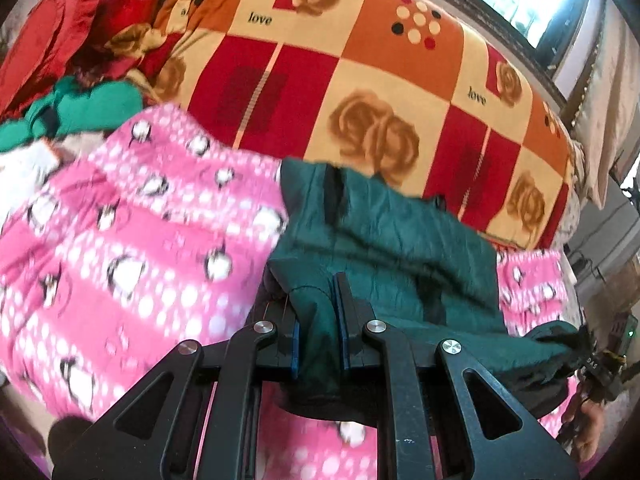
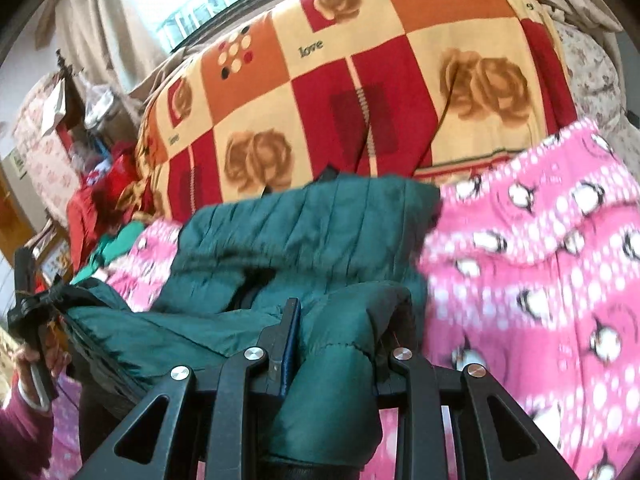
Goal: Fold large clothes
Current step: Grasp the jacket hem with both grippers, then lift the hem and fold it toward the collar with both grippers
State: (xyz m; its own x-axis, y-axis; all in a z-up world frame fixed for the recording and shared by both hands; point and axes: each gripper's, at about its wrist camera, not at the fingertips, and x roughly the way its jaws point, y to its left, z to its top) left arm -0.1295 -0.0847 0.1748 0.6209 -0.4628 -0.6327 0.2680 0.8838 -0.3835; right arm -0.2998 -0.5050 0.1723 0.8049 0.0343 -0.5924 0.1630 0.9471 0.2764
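Bed: pink penguin-and-dot fleece blanket (image 1: 132, 248) spread near; checked rose quilt (image 1: 360, 80) heaped far.
Writing: "love" printed on the quilt squares.
Garment: dark green quilted jacket (image 1: 384, 240), crinkled and shiny, lifted between both grippers over the fleece.
Left hand-held gripper (image 1: 320, 332): clamped on a thin fold of jacket.
Right hand-held gripper (image 2: 340, 344): clamped on a puffy padded edge.
Left view only: red clothes (image 1: 52, 40) and a green garment (image 1: 88, 108) piled far left.
Right view only: curtain (image 2: 108, 28), cluttered cabinet (image 2: 60, 120).
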